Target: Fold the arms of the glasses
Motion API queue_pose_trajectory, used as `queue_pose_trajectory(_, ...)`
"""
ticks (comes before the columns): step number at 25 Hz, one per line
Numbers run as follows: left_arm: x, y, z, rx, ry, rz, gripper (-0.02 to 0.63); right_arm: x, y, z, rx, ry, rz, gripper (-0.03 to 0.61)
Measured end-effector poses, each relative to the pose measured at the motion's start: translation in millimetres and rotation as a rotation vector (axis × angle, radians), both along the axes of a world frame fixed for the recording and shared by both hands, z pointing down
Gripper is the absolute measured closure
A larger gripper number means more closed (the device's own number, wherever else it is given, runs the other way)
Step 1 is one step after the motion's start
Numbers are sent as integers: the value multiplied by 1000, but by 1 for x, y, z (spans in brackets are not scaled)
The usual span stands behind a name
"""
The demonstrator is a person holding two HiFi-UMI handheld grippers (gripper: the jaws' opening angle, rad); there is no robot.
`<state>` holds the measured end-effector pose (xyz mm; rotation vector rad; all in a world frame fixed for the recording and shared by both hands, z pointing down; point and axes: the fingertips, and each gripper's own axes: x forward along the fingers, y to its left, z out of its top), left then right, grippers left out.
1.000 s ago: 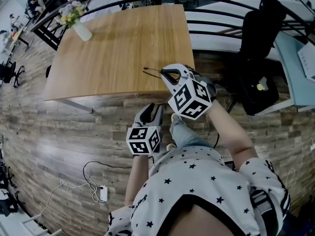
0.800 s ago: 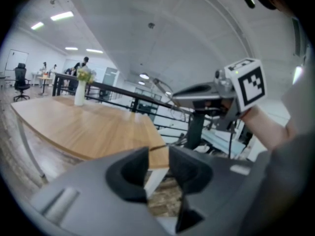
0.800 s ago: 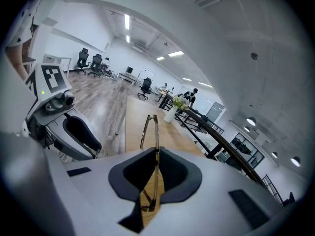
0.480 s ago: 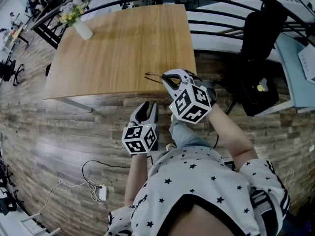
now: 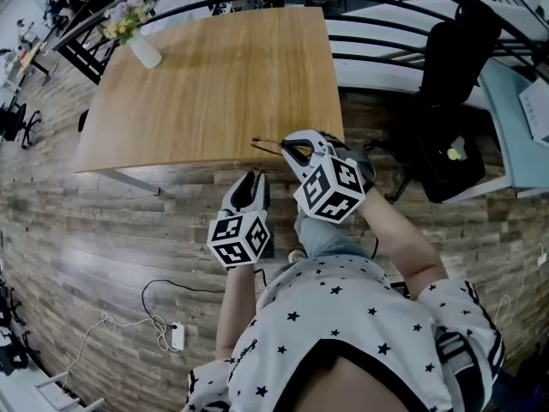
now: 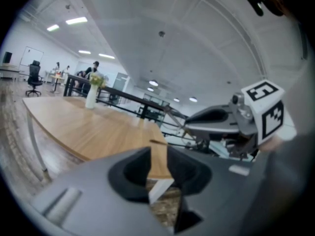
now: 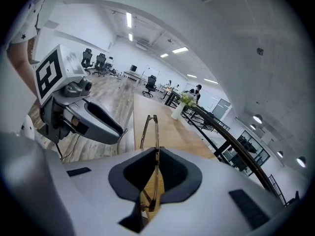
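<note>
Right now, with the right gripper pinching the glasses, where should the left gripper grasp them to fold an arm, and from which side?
Grip the thin free end of the glasses poking left of the shut right gripper, over the edge of the table. The left gripper, empty, jaws just partly closed, sits below it, so probably come up from the near-left side.

Bright even indoor light from ceiling strip lamps (image 7: 129, 19) above the wooden table (image 5: 214, 84), faint soft shadow under its near edge, heavy fisheye curvature, black vignetted corners, left gripper (image 6: 158, 163) close-up blurred.
</note>
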<state>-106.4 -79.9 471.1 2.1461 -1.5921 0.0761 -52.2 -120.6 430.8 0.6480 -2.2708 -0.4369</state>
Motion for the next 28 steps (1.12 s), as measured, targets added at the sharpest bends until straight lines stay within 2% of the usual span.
queue_pose_trajectory(17, -2, -10, -8, -1, 4, -10, 532, -13, 20, 21, -8, 54, -61, 558)
queue_pose_trajectory(28, -3, -21, 1, -21, 7, -12, 541, -15, 11, 30, -20, 65, -57, 558)
